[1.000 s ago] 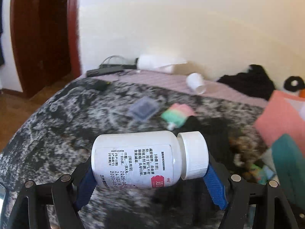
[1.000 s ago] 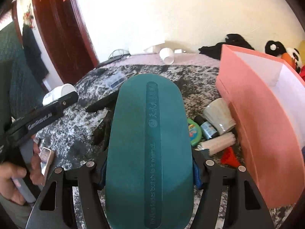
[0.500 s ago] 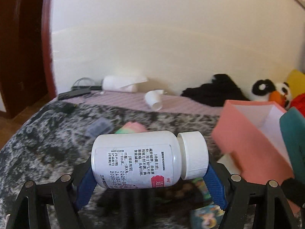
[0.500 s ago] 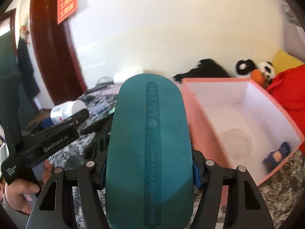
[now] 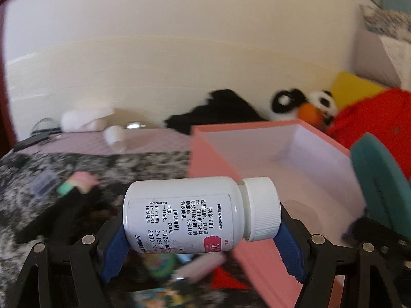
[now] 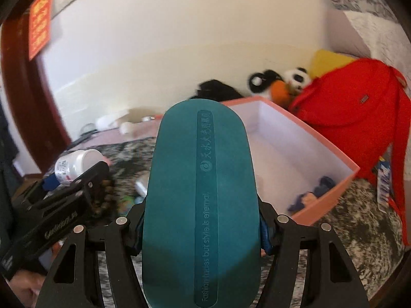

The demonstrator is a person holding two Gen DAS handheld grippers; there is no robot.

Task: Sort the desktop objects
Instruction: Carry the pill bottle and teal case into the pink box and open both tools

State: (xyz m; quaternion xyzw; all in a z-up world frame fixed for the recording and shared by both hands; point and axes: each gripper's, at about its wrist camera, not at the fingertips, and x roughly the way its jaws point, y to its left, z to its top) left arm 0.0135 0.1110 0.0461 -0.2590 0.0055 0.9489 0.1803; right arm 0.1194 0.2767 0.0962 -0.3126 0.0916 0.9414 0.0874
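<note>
Two handheld grippers are held above a grey-and-white mottled bedcover, facing a cream wall.

At left, the left gripper has its blue-padded fingers closed on the two ends of a white pill bottle. The bottle lies sideways, long axis running left to right, white cap pointing right, its printed label facing the camera. It is held just left of and nearer than the near-left corner of an open pink box.

Right of it, the right gripper clamps a teal glasses case across its width. The case's long axis points away from the camera, its rounded far end over the box's left wall.

The box interior is white and mostly bare. Only the right wrist view shows a small blue item in its near-right corner, and a red bag against its right side. Only the left wrist view shows the blurred clutter on the bedcover below the bottle.
</note>
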